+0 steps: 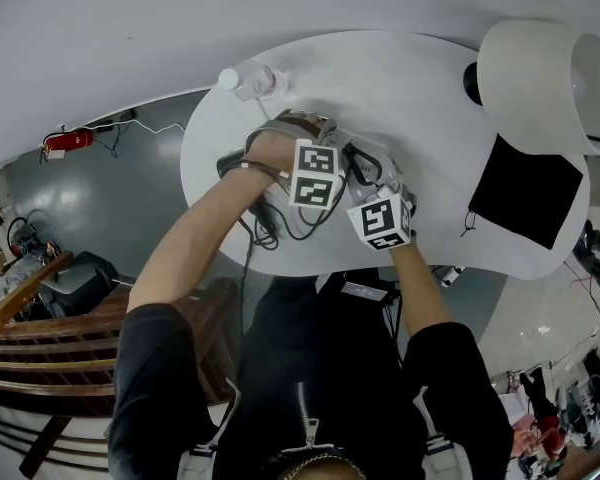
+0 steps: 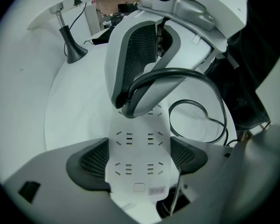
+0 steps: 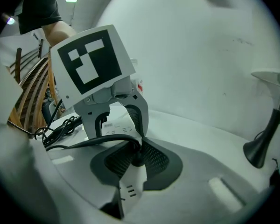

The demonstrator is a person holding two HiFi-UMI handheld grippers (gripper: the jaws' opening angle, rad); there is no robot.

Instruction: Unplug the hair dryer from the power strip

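Two dark mesh fingers of the left gripper press on the long sides of a white power strip, gripping it flat against the counter. Rows of empty sockets show between them.

Opposite, the right gripper has its fingers closed on a black plug that stands on the face of the same strip. Whether its pins are fully seated cannot be told. From the plug a black cable arcs over the strip, curls into a loop on the counter just beside it, and runs off towards the person. The hair dryer's body cannot be made out among the grippers and hands.

From the head view, both grippers sit close together near the front edge of the round white counter, their marker cubes almost touching, with a bare forearm behind each.

Farther out, a clear water bottle with a white cap lies near the far left rim. A lamp with a large white shade stands at the right, and a flat black square lies just beside it.
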